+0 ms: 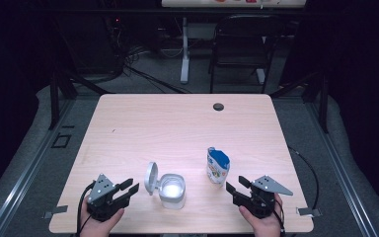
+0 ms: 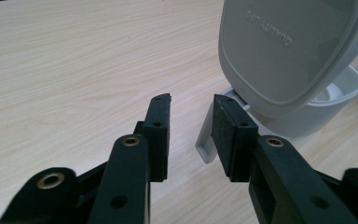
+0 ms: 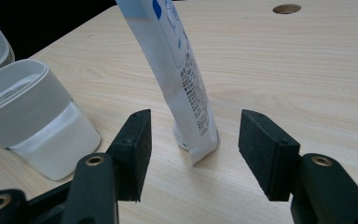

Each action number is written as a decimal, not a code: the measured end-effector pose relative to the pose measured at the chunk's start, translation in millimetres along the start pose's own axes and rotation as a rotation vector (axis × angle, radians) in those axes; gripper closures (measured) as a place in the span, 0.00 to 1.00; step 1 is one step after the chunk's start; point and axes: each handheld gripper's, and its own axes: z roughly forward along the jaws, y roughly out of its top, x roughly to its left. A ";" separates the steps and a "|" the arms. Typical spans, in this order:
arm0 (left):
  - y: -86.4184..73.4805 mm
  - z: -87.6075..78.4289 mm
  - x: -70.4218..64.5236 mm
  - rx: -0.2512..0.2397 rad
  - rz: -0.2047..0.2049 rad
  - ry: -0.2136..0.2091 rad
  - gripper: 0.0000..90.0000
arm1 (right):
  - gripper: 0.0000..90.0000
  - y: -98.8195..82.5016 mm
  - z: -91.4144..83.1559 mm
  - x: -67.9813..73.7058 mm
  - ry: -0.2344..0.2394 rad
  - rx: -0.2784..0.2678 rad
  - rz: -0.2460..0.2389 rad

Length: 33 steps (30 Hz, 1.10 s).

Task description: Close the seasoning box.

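Your left hand-held gripper [image 2: 192, 105] sits low over the desk [image 2: 65, 70], its jaws parted with only bare wood between them. Just ahead and to its right stands the white container [image 2: 317, 109], lid [image 2: 284, 46] swung up on its hinge, and the lid's tab [image 2: 206, 140] lies right beside your right jaw, not between the pads. In the high view that left hand-held gripper [image 1: 130, 186] points at the container [image 1: 171, 190] from close by. Your right hand-held gripper [image 3: 193, 135] is spread wide too, gripping nothing; the upright pouch [image 3: 182, 79] stands just beyond the gap between its jaws, clear of both pads, with the container [image 3: 37, 126] off to its left.
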 end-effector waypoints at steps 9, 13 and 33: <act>7.7 -2.8 -3.2 -0.018 0.009 -0.008 0.84 | 0.49 -0.4 -1.8 2.6 -0.002 -0.010 -0.007; 10.0 -4.8 -3.0 -0.024 0.008 -0.010 0.85 | 0.49 -1.6 -1.8 4.4 -0.006 -0.008 -0.023; 24.4 -7.4 -12.8 -0.049 0.034 -0.053 1.00 | 0.48 -7.5 -4.1 0.7 -0.026 -0.001 -0.025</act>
